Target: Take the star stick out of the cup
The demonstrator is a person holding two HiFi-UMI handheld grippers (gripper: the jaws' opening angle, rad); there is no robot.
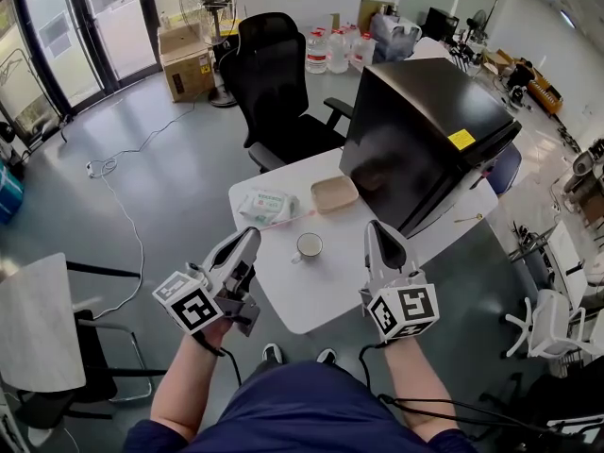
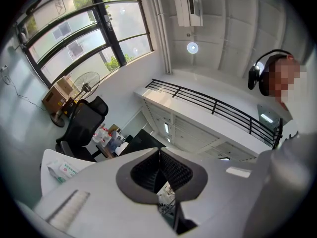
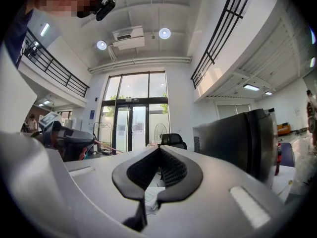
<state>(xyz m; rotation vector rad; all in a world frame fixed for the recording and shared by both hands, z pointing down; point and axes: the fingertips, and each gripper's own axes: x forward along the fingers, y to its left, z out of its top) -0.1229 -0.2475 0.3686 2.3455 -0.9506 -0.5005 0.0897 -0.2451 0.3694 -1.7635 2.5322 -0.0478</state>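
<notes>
While the left gripper (image 1: 253,236) and right gripper (image 1: 375,226) are hanging over the near edge of the white table (image 1: 311,300), the white cup (image 1: 309,245) is standing upright between them, touching neither. What looks like a thin pink stick (image 1: 288,220) is lying flat just beyond the cup, beside the wipes pack (image 1: 267,206); its star end is too small to make out. Both claws are clenched, pads meeting, gripping nothing. A beige tray (image 1: 334,193) and a big black box (image 1: 425,130) are crowding the far right side, while bare tabletop is showing around the cup.
</notes>
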